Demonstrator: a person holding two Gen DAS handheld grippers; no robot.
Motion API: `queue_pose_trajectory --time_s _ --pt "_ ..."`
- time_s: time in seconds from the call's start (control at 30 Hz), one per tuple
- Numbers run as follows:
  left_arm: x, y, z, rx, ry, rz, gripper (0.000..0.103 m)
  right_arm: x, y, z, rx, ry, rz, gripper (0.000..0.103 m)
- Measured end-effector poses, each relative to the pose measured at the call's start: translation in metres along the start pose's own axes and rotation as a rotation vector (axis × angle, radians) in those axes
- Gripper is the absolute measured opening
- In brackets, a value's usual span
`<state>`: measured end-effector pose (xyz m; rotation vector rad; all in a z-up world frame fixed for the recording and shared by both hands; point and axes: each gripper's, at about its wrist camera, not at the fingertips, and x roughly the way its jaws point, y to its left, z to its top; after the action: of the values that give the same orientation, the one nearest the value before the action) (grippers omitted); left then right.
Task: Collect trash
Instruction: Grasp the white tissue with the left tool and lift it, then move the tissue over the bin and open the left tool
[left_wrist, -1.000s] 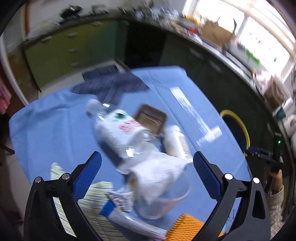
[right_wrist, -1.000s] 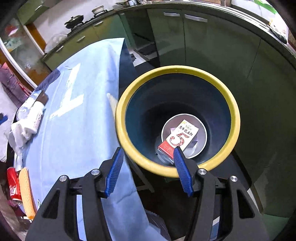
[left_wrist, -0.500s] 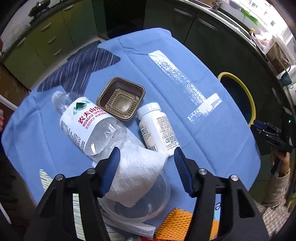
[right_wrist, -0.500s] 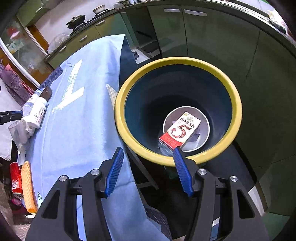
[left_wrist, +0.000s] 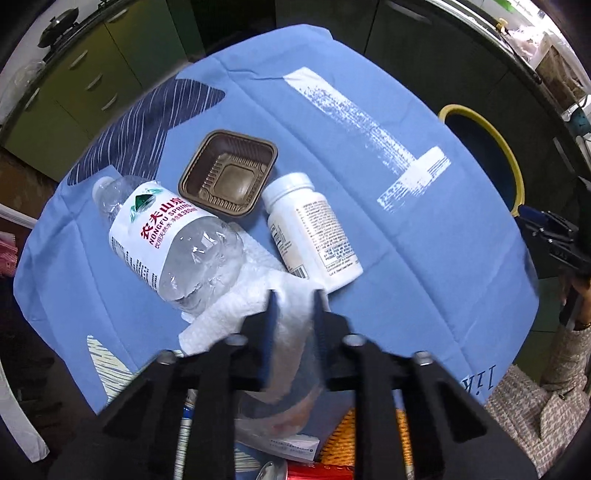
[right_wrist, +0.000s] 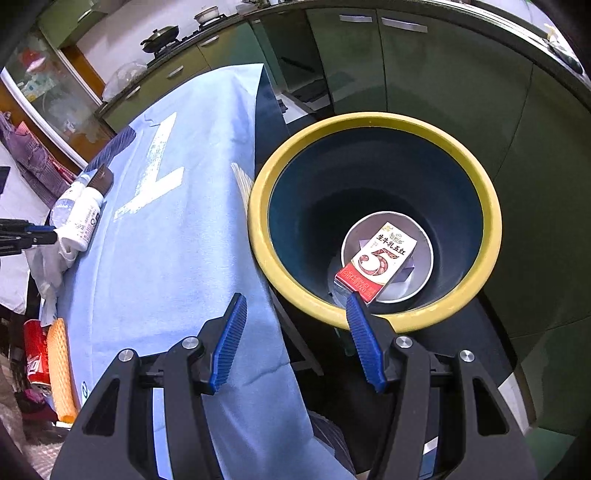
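Observation:
My left gripper (left_wrist: 293, 295) is shut on a crumpled white paper towel (left_wrist: 236, 310) that drapes over a clear plastic cup (left_wrist: 280, 398). Beyond it on the blue tablecloth (left_wrist: 369, 236) lie a clear water bottle (left_wrist: 170, 236), a brown plastic tray (left_wrist: 227, 173) and a white pill bottle (left_wrist: 310, 229). My right gripper (right_wrist: 293, 317) is open and empty above the near rim of the yellow-rimmed bin (right_wrist: 373, 129). Inside the bin lie a red and white carton (right_wrist: 376, 260) and a grey bowl (right_wrist: 423, 251). The bin also shows in the left wrist view (left_wrist: 515, 158).
An orange foam net (right_wrist: 61, 369) and a red can (right_wrist: 35, 350) lie at the near table end. A white tube (left_wrist: 186, 435) and a paper slip (left_wrist: 291, 443) lie under the left gripper. Green cabinets (right_wrist: 424, 74) stand behind the bin.
My left gripper has moved down onto the pile and closed its fingers on the paper towel. My right gripper has stayed open over the bin, drifting slightly.

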<state>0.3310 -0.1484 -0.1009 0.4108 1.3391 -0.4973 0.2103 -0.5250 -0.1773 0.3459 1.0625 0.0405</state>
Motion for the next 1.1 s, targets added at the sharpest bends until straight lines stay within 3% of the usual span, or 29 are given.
queue_pose_trajectory --time_s 0.27,0.63,0.87,1.1 --pt "-0.027 0.002 -0.002 -0.032 -0.083 0.014 0.003 -0.014 -0.001 -0.002 0.003 -0.032 0.017 0.056" --pt "-0.115 -0.015 -0.011 -0.025 -0.262 0.034 0.003 -0.035 -0.002 -0.009 0.005 -0.076 0.041 0.056" --pt "-0.163 -0.056 0.004 0.035 -0.363 0.003 0.003 -0.049 -0.011 -0.019 0.02 -0.112 0.052 0.056" --pt "-0.165 -0.127 0.05 0.132 -0.379 -0.077 0.003 -0.065 -0.034 -0.031 0.065 -0.156 0.054 0.056"
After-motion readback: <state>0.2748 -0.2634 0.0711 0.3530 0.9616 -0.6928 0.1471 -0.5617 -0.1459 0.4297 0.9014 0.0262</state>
